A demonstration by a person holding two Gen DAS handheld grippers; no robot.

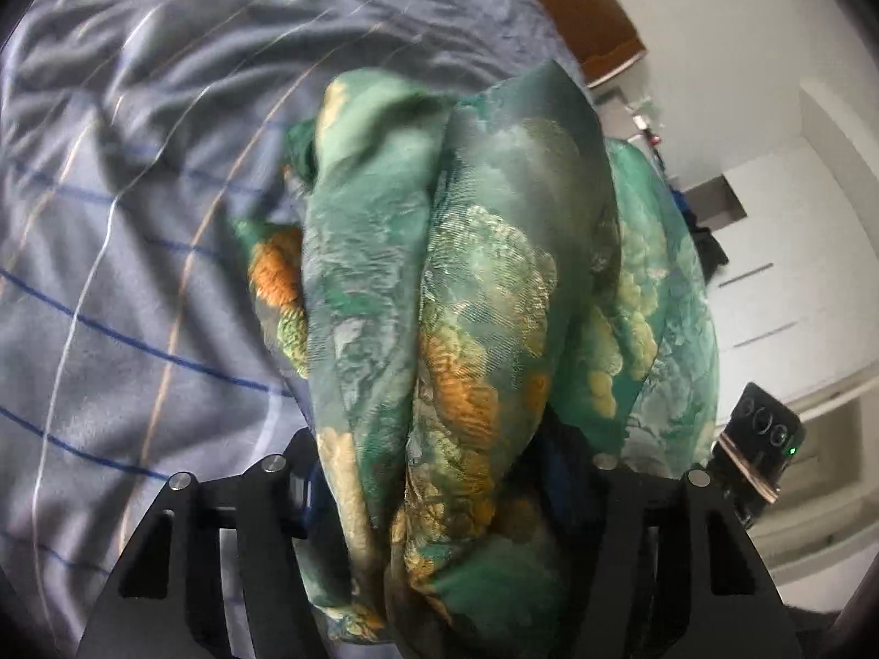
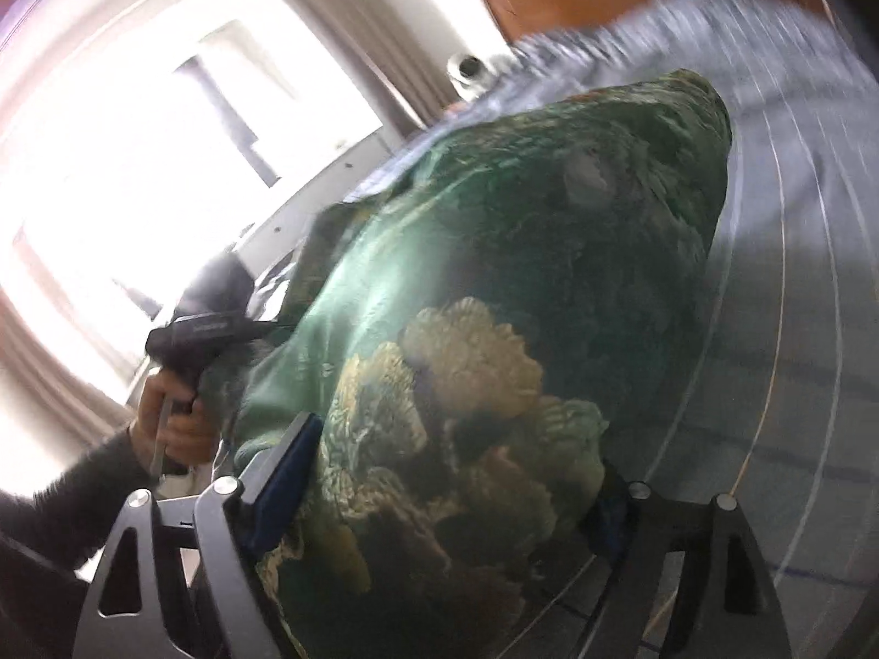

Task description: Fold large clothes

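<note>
Left wrist view: two claws [image 1: 439,494] [image 2: 439,500] clamp one green floral garment [image 1: 472,285].

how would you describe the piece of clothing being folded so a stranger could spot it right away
Start at the bed, covered by a grey-blue sheet with thin blue and tan lines. Above it hangs a silky green garment, gathered in the jaws of both the left gripper and right gripper. Its orange and cream floral print sets it apart from the striped bedding.
</note>
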